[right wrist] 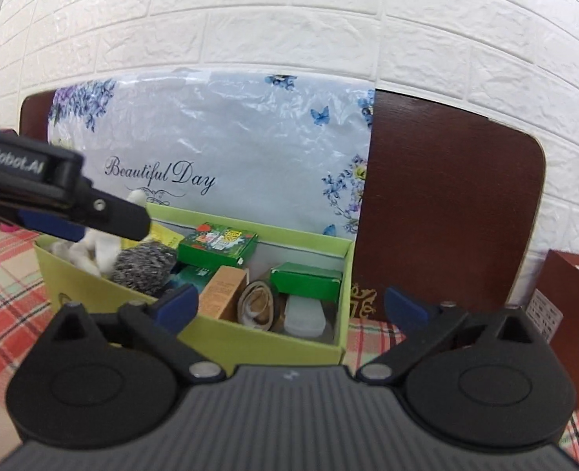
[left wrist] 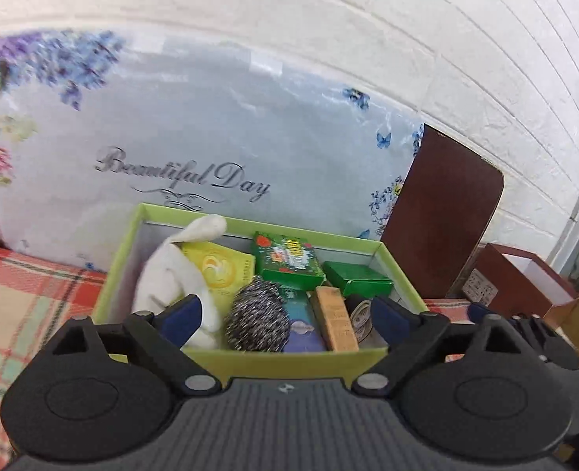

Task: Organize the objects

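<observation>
On the plaid cloth [left wrist: 22, 290] sits the green box [left wrist: 301, 365], packed with a white plush toy [left wrist: 172, 274], steel scrubber [left wrist: 258, 318] and small cartons. We hold our left gripper [left wrist: 285, 314] level above its near edge, jaws spread, empty; our right gripper [right wrist: 289, 306] hovers alongside, equally wide apart.

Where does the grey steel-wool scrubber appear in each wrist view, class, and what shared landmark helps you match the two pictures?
Left wrist view: the scrubber sits low and centre, in the green box, just right of the white plush toy.
Right wrist view: the scrubber lies left of centre, in the box's left half.
Shared landmark: the "Beautiful Day" floral panel behind the box.
</observation>
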{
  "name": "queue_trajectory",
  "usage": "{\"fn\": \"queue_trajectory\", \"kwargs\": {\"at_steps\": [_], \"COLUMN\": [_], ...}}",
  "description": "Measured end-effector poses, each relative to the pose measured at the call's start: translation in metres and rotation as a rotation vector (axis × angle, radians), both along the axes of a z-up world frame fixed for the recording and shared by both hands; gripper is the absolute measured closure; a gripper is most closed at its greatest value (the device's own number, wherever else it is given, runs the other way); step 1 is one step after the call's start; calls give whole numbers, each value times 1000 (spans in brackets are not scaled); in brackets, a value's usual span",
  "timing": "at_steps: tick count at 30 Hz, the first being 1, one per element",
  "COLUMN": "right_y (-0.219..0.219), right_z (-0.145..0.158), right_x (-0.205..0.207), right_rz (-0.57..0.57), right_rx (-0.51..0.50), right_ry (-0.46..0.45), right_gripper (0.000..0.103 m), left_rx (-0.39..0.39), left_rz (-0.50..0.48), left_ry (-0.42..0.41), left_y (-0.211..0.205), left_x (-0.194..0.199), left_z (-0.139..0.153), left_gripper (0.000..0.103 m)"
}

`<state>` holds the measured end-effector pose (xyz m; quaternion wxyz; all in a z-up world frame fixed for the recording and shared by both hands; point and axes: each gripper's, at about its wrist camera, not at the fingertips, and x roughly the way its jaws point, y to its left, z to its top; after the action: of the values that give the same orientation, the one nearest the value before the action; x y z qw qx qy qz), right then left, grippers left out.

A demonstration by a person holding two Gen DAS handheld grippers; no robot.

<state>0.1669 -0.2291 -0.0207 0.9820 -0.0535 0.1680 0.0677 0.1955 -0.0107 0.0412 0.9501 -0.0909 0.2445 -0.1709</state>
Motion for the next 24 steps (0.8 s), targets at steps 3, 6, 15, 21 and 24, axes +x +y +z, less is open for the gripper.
{"fn": "queue_trajectory", "kwargs": {"at_steps": [3, 6, 15, 21, 24], "right_y": [0, 2, 10, 11, 11], "right_z": [7, 12, 8, 1, 1], "right_x": [-25, -48, -106, -123, -127], "right_rz": [-4, -21, -57, -84, -96], "right_rx": [46, 76, 101, 110, 112], "right_ry": [14, 43, 120, 158, 161], "right_gripper": [0, 0, 0, 0, 0], "left_rx": [26, 21, 163, 260, 301], "left_rz": [37, 55, 114, 189, 212], "left_ry": [-19, 31, 67, 121, 128], "left_y": [4, 10, 6, 5, 5], "left_x": [-29, -54, -110, -119, -123], "left_z": [4, 5, -6, -14, -16], "left_gripper": [2, 0, 0, 0, 0]}}
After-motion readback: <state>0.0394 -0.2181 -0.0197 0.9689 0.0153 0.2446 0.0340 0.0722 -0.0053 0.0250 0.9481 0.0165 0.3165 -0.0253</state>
